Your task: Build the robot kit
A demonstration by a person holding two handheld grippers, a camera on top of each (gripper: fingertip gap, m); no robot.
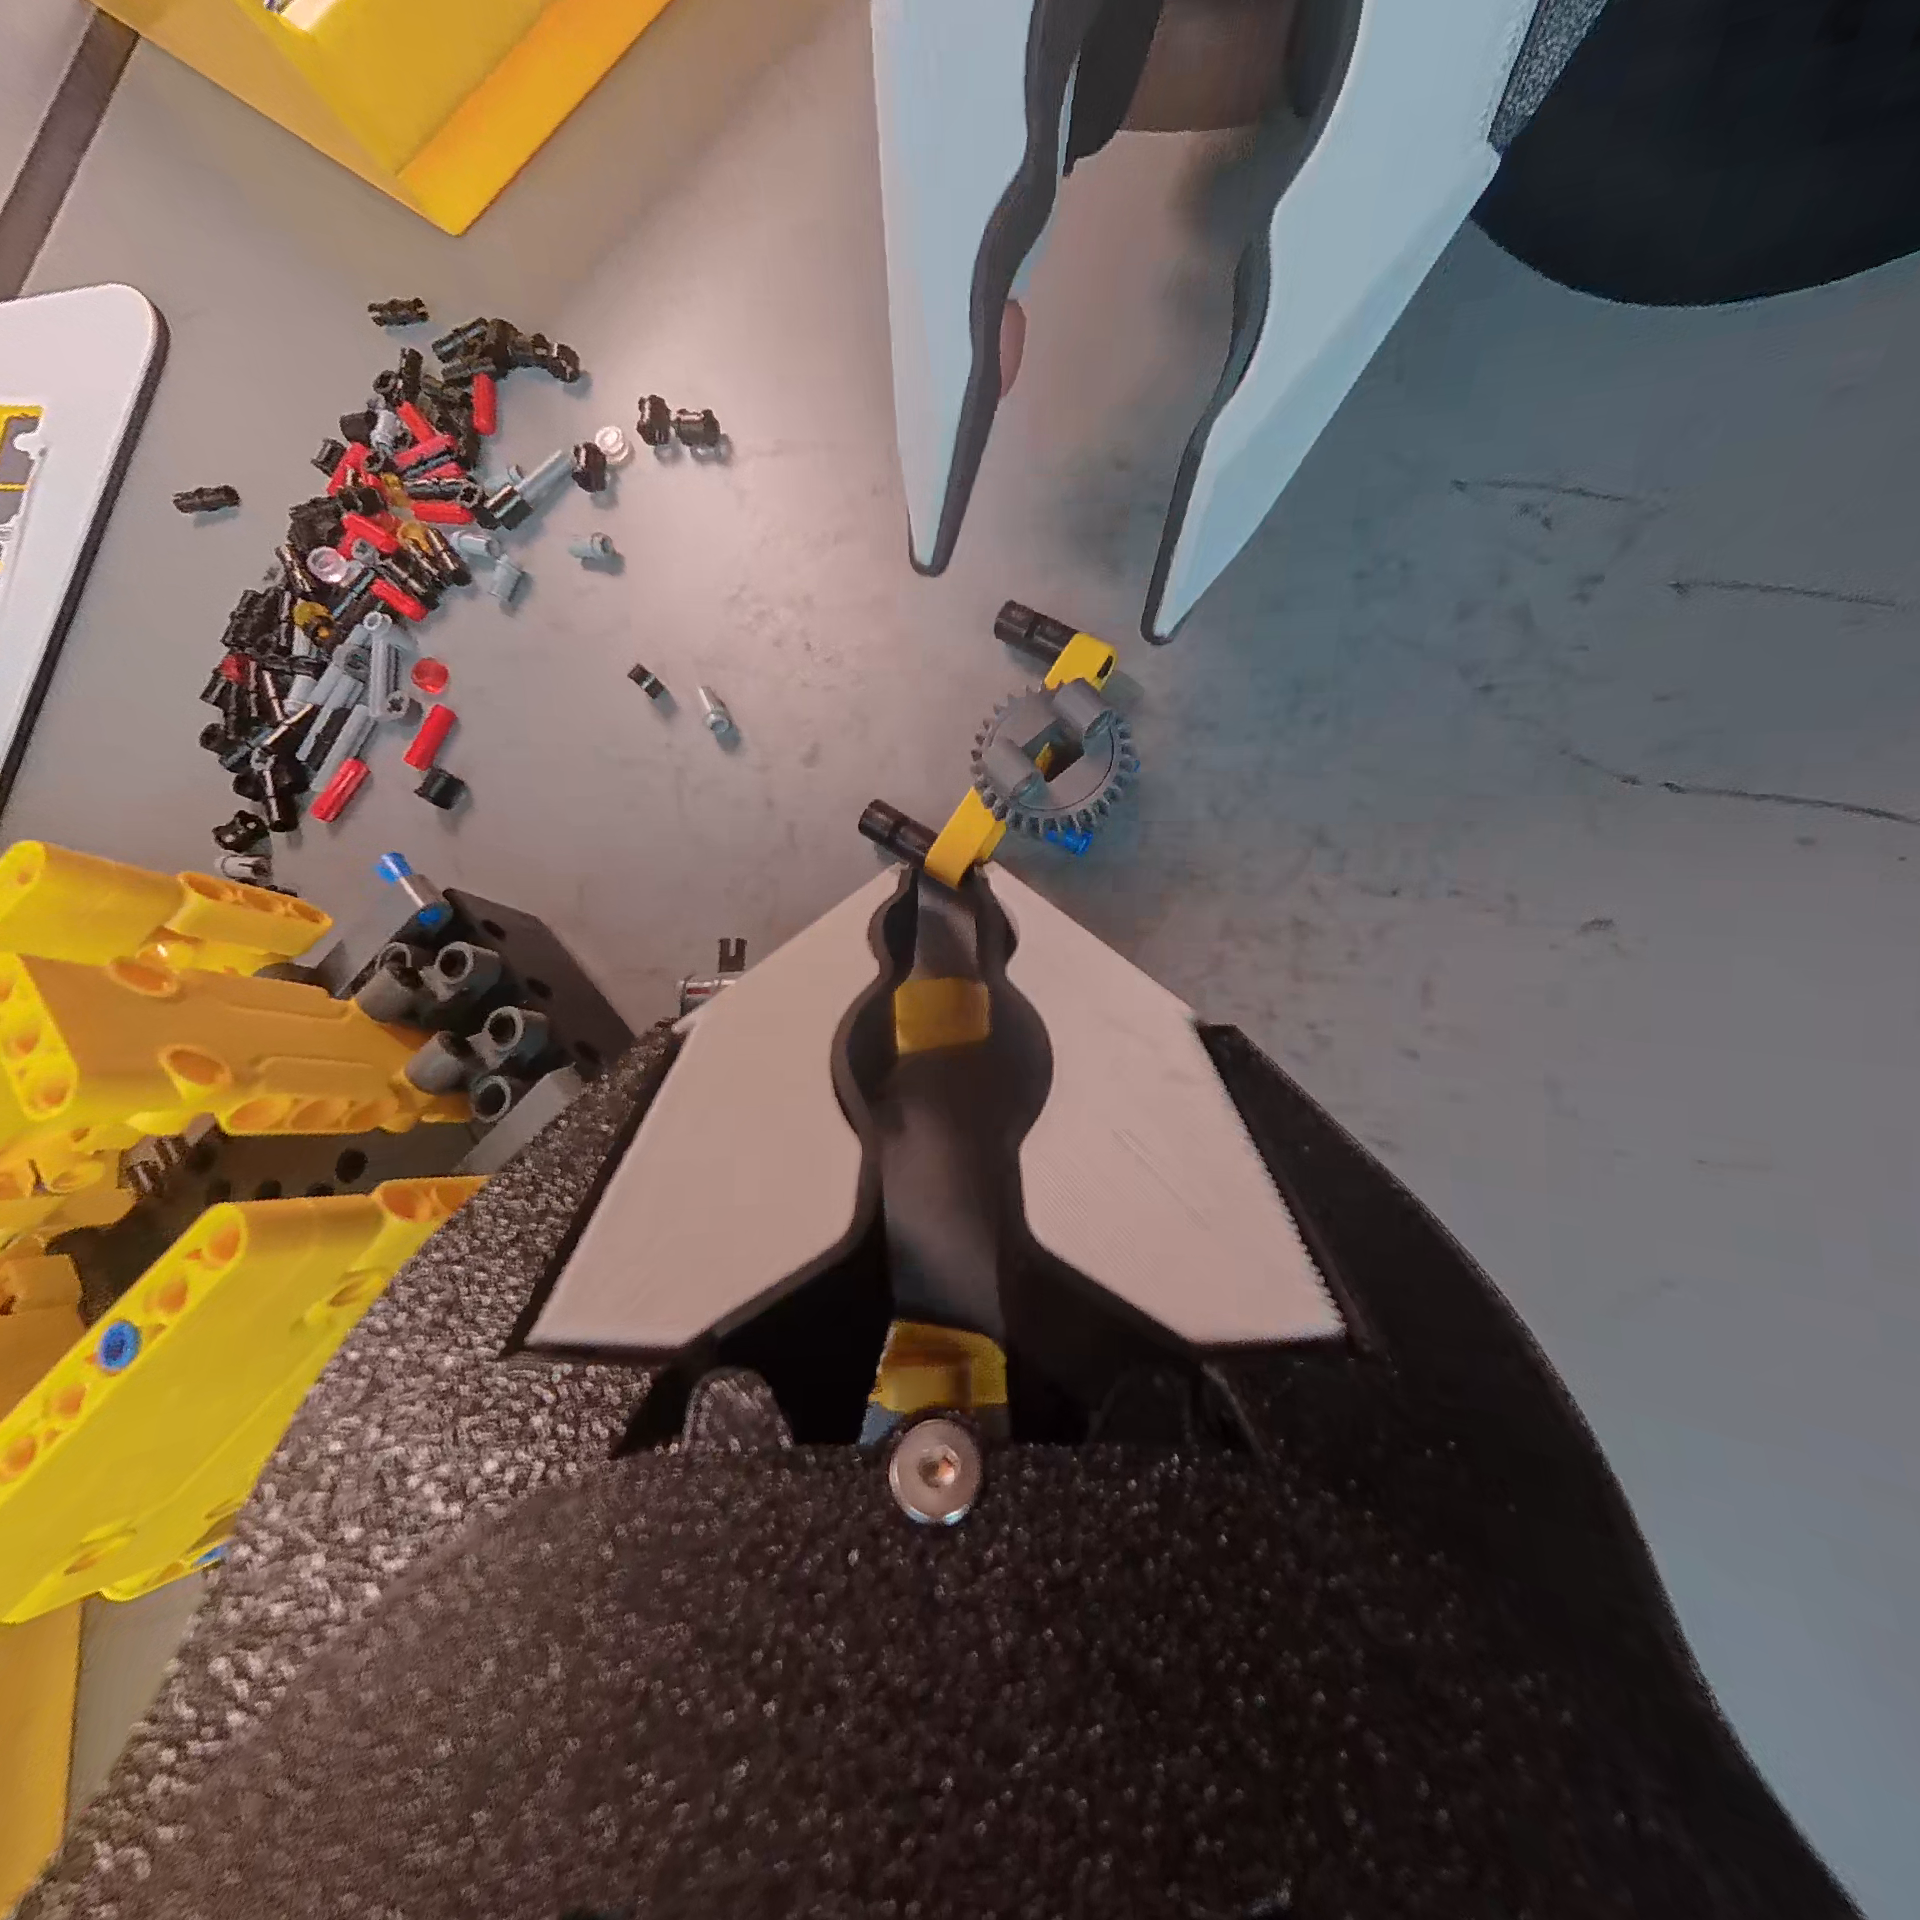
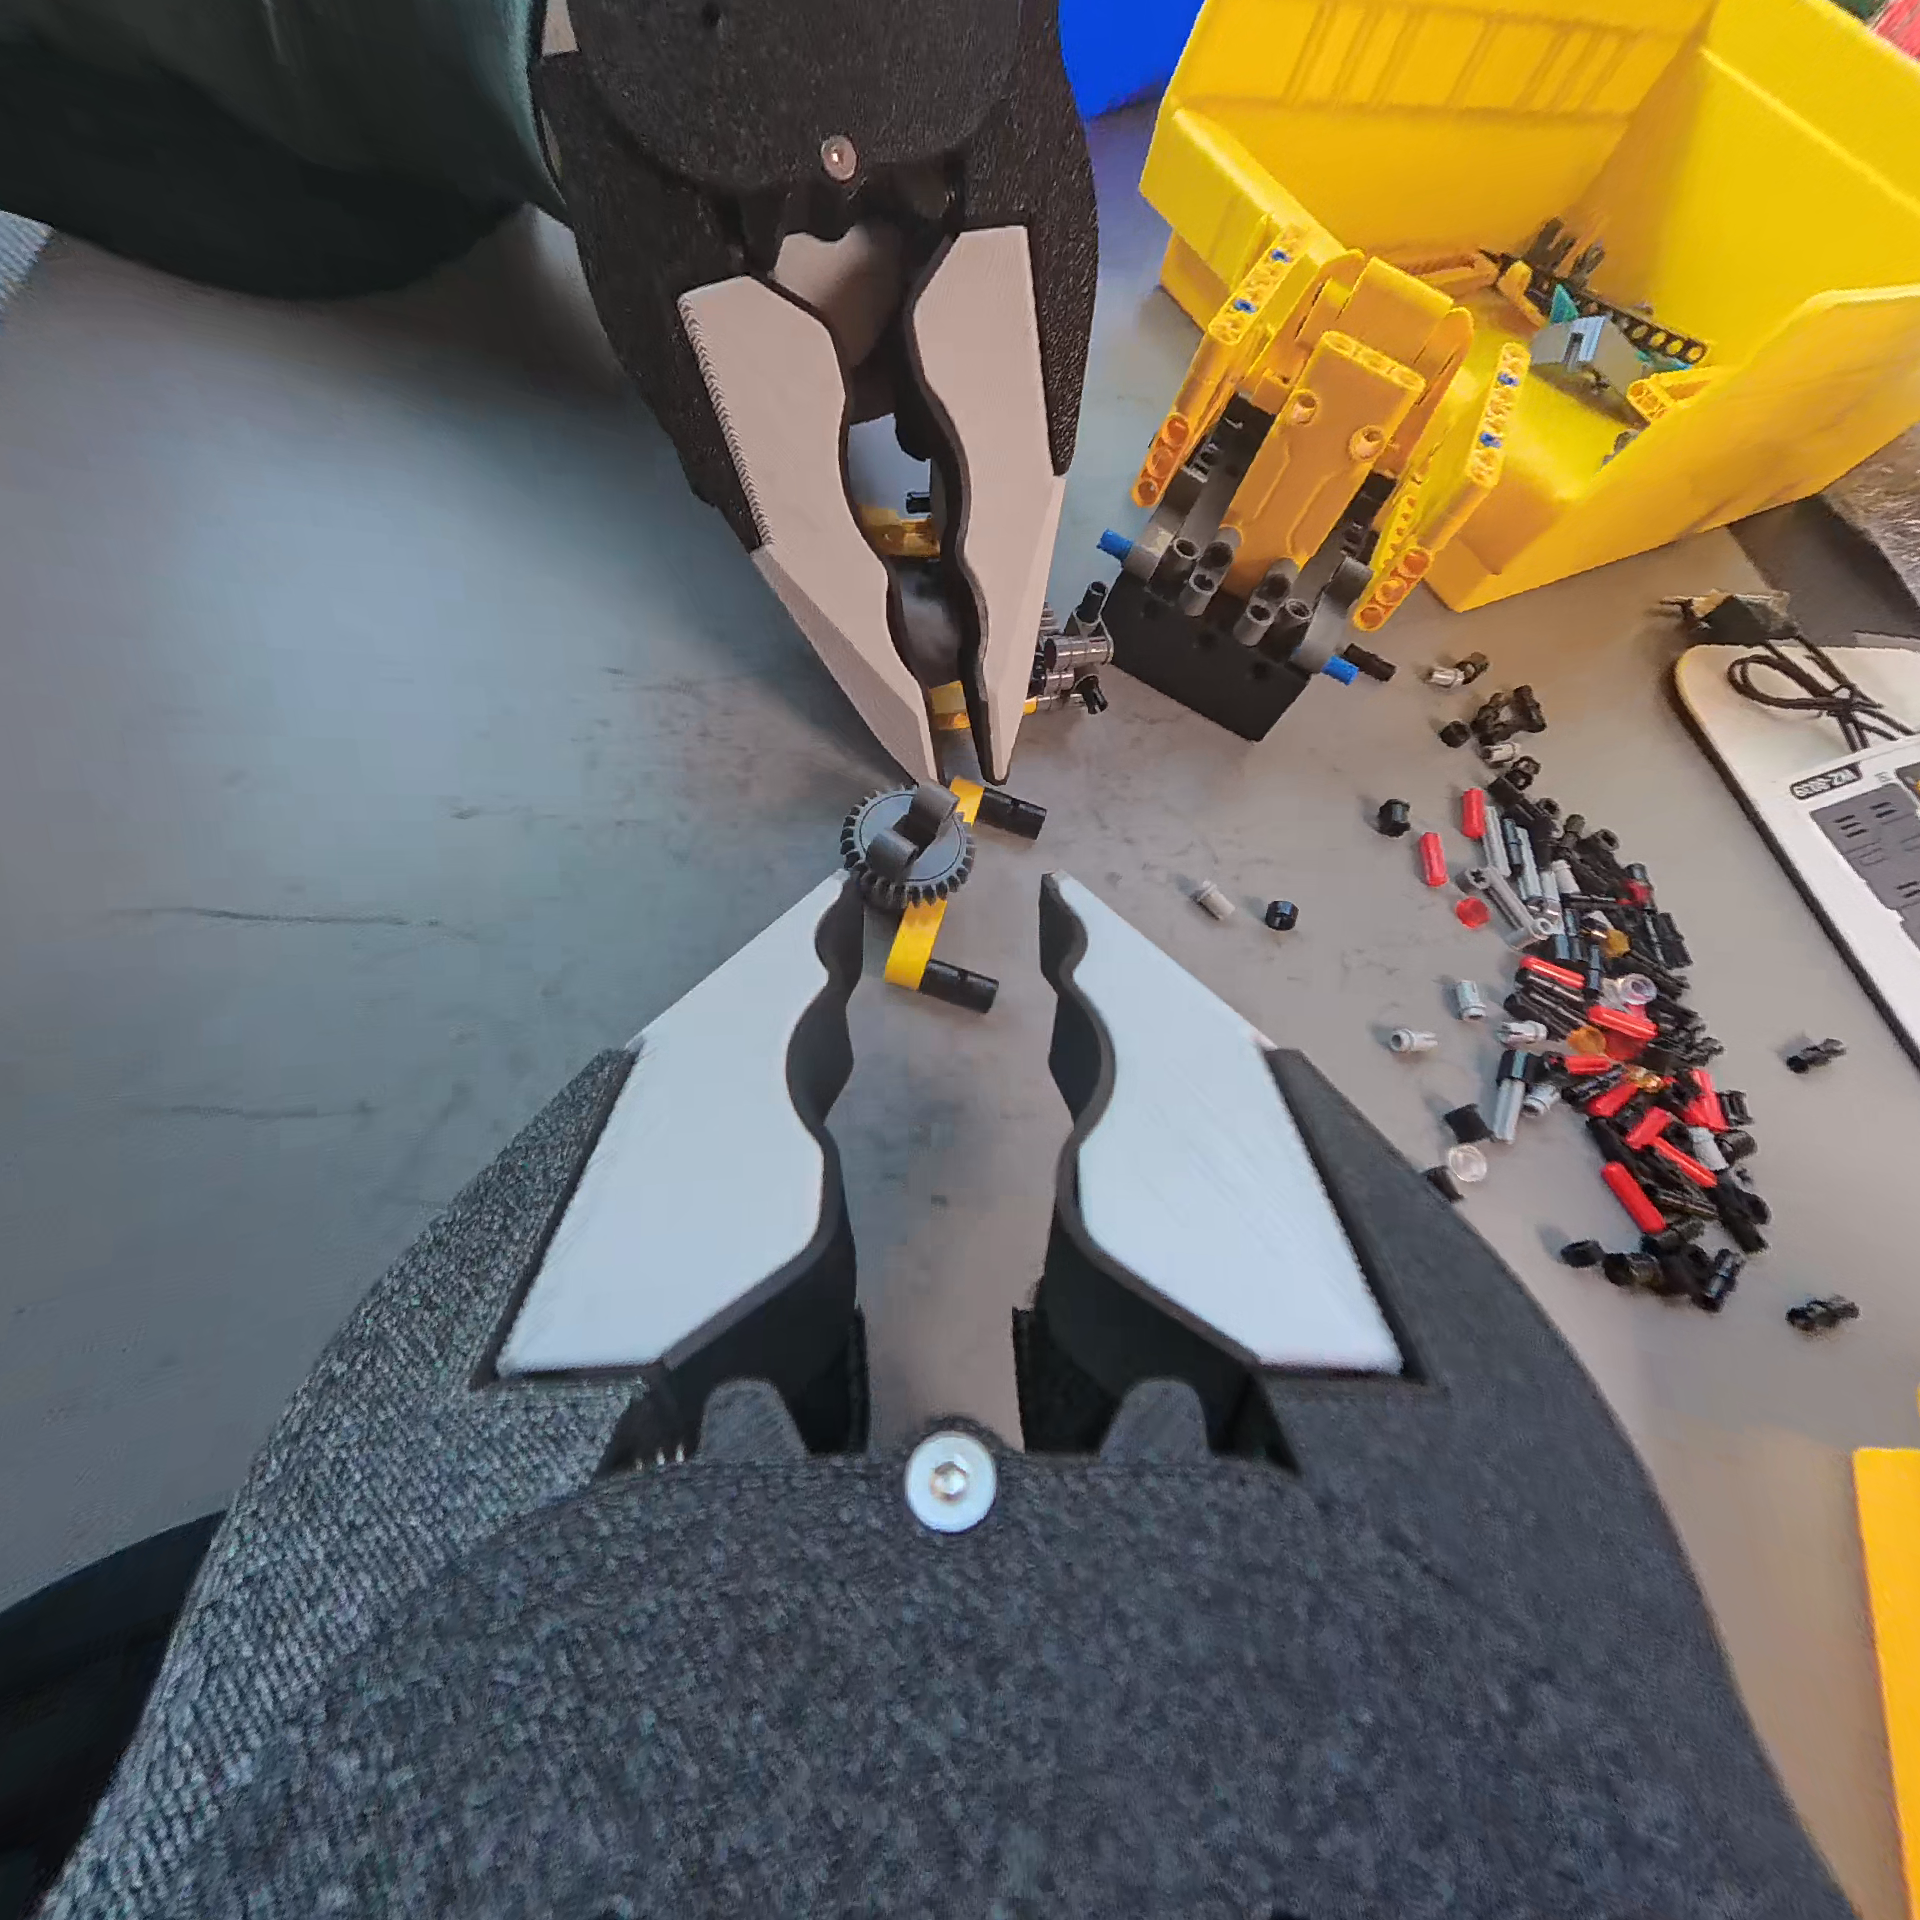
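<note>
Left gripper (image 1: 940,883) fingers together, clamped on one end of yellow beam (image 1: 971,821), which carries grey gear (image 1: 1049,764) and black pins. Right gripper (image 2: 951,883) fingers apart, gripping nothing; left fingertip just beside the gear, beam's free end with its pin lying between the tips. Beam rests low over grey table (image 2: 312,727). Yellow-and-black brick model (image 2: 1299,499) near. Pile of small parts (image 2: 1610,1070) farther right; yellow bin (image 2: 1766,364) behind.
</note>
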